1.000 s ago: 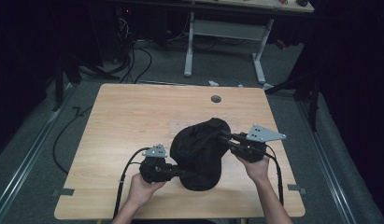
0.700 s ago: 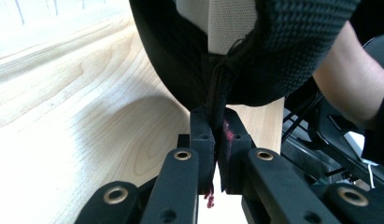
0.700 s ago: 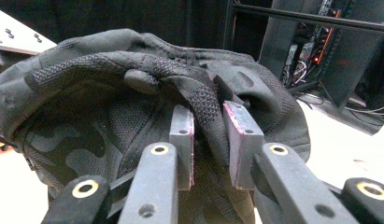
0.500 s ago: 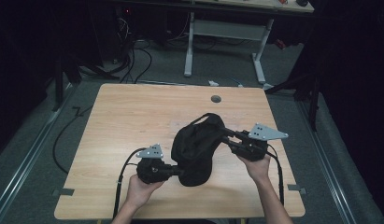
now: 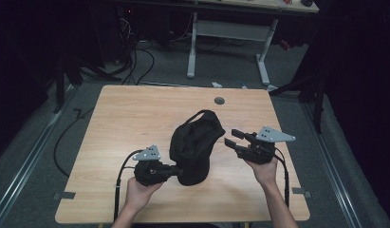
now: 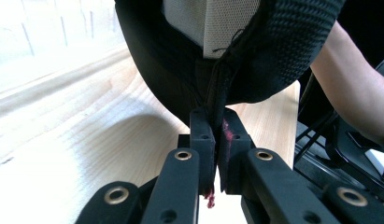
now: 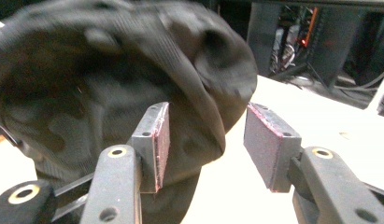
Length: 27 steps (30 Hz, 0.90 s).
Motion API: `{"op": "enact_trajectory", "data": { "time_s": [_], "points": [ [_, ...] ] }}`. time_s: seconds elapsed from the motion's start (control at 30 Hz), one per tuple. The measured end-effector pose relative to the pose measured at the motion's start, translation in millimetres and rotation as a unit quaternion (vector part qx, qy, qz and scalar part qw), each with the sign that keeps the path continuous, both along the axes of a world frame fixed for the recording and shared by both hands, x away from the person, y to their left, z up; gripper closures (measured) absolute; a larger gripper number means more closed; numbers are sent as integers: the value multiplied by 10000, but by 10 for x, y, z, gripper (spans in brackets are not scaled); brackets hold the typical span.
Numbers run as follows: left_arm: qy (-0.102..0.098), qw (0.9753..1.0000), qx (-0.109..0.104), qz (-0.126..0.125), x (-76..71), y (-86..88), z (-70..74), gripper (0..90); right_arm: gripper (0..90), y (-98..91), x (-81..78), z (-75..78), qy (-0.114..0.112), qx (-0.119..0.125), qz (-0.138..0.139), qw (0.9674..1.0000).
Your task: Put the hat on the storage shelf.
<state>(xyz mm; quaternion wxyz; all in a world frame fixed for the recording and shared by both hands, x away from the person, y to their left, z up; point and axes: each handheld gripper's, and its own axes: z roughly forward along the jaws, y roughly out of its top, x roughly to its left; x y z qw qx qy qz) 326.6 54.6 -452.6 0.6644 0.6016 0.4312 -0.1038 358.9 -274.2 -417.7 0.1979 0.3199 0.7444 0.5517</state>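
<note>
We see the black cap (image 5: 192, 145) standing up on the wooden table (image 5: 126, 118), its lower seam edge pinched tight between the closed fingers of the left gripper (image 5: 176, 172), which we see in the left gripper view clamped on the stitched fabric. To the cap's other side the right gripper (image 5: 233, 137) has just been opening its fingers, and they stand apart with the pads off the cloth. In the right gripper view the cap's rounded crown lies just ahead of those fingers, partly behind one pad, with bare table beyond the other.

Each black hand-held gripper (image 5: 233, 137) carries a grey three-cornered plate, brass-ringed screws, black cable.
</note>
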Motion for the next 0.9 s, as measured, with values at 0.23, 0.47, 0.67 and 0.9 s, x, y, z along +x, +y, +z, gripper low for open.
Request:
{"op": "enact_trajectory", "data": {
  "time_s": [0.23,0.47,0.67,0.9],
  "points": [
    [-105,9998,-26,192,17,56,50,862,484,-46,-4,-128,246,-303,-240,9990],
    [-210,9990,-97,393,47,118,112,862,469,-123,-6,-329,614,-590,-522,9950],
    [-275,9983,-106,506,66,151,144,862,457,-191,6,-545,1022,-814,-738,9887],
    [-316,9972,-133,667,116,201,177,862,445,-261,16,-901,1490,-1216,-993,9763]
  ]
}}
